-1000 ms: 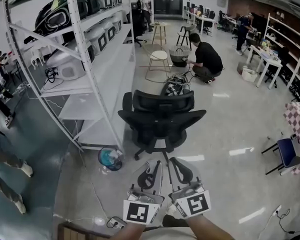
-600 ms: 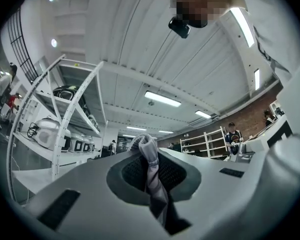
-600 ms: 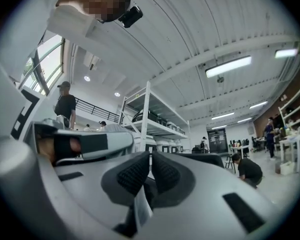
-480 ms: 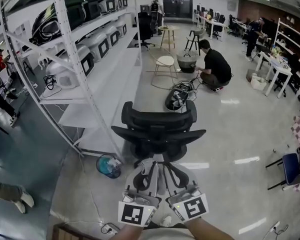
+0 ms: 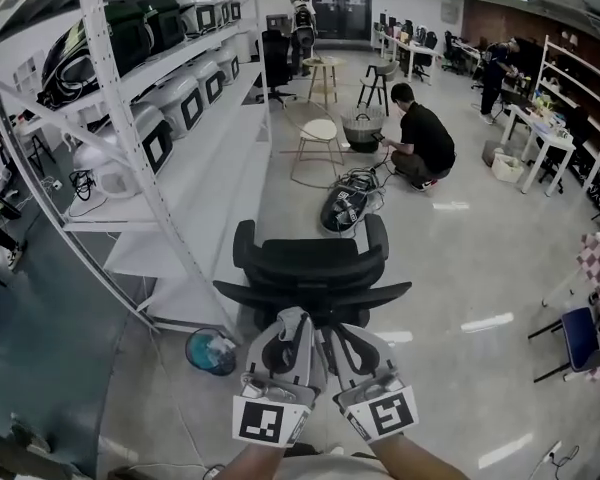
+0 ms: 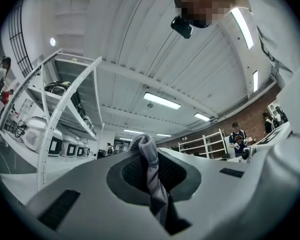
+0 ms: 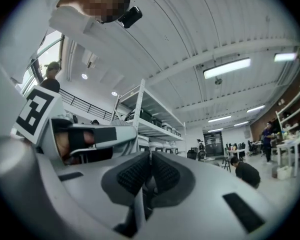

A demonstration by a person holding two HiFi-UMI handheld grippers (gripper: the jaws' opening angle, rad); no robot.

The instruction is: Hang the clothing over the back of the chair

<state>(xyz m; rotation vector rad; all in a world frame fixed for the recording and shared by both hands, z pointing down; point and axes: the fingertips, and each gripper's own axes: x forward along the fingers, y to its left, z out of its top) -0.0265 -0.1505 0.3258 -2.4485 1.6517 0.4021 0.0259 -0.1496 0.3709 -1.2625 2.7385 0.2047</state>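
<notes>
One fold of clothing, pinched between left tongs, chair beyond

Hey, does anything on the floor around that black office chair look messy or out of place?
Two things. A teal object, too small to identify, lies by the foot of the shelf, left of the chair. Beyond the chair, a dark tangle of cables sprawls on the open floor.

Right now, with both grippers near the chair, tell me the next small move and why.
Probably carry both grippers forward and slightly up, over the backrest of the black office chair. The left gripper is shut on the grey garment, the right gripper seems shut on it too, and in the head view both sit just short of the backrest.
</notes>
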